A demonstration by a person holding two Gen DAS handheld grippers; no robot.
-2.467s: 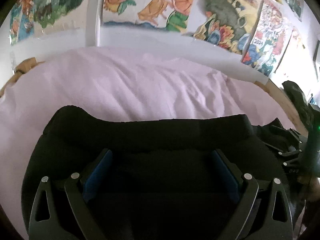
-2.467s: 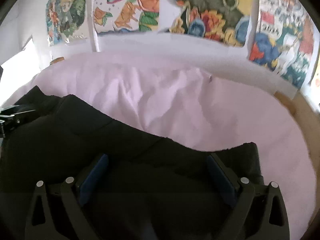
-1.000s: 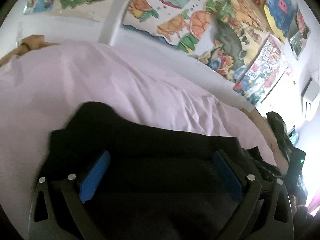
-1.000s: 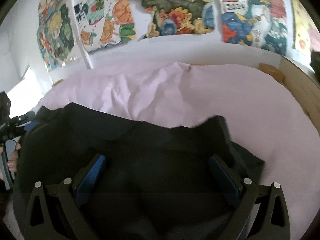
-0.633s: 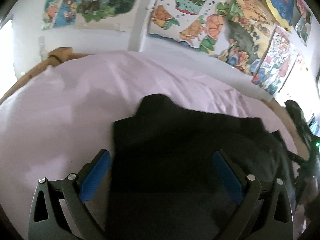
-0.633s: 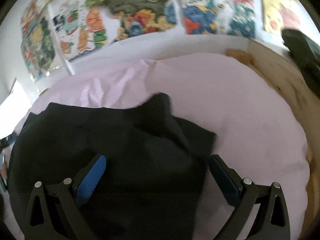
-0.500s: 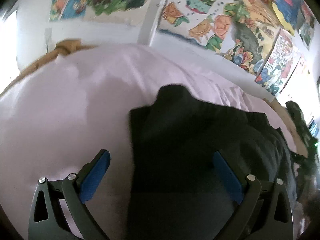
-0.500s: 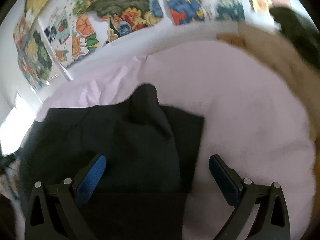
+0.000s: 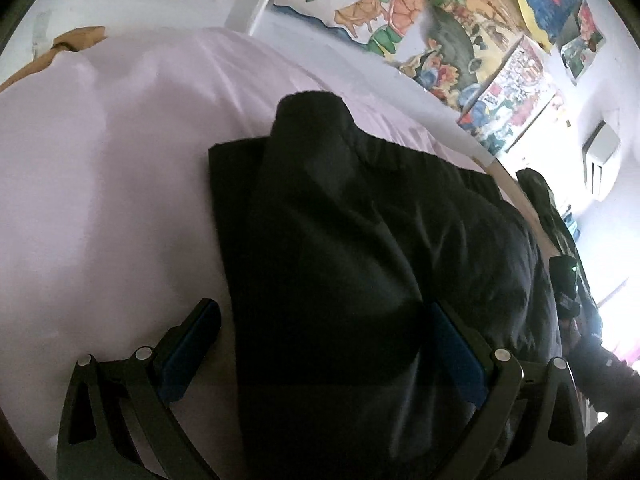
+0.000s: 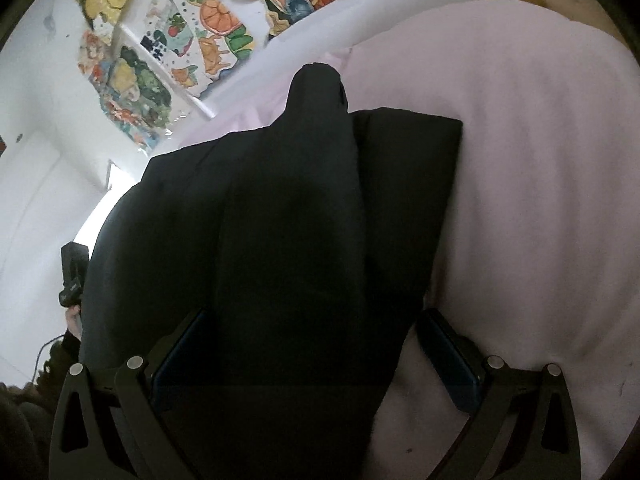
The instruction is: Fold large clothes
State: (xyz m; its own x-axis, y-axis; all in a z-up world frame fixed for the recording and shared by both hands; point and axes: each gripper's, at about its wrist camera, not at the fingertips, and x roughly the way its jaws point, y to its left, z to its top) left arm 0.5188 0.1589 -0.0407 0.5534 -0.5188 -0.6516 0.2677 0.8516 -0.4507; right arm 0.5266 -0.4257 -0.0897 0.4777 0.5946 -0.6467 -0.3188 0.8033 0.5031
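- My left gripper (image 9: 320, 344) has its 2 blue-padded fingers (image 9: 188, 350) spread wide apart, clamped on nothing.
- The garment (image 9: 360, 248), black and partly folded, lies on the pink sheet (image 9: 100, 200) and fills the left view from 12 to 6 o'clock.
- In that view the left pad sits over bare sheet at 7 o'clock, just beside the garment's straight left edge; the right pad at 5 o'clock lies over the cloth.
- A rounded flap of the garment stands up at 12 o'clock, with a flatter layer running under it toward 9 o'clock.
- My right gripper (image 10: 316, 352) is spread wide too, gripping nothing.
- In the right view the garment (image 10: 288, 240) runs from 12 down to 6 o'clock; the left pad at 7 o'clock is over cloth, the right pad at 5 o'clock is at the garment's right edge, over the sheet (image 10: 540, 200).
- The same flap peaks at 12 o'clock, with a square-cornered lower layer toward 1 o'clock.
- Whether either gripper touches the cloth, I cannot tell.
- Bright paintings (image 9: 420, 12) hang on the white wall past the bed from 11 to 2 o'clock in the left view, and from 10 to 1 o'clock in the right view (image 10: 216, 40).
- At 3 o'clock in the left view, a dark device with a green light (image 9: 566, 280) shows past the garment.
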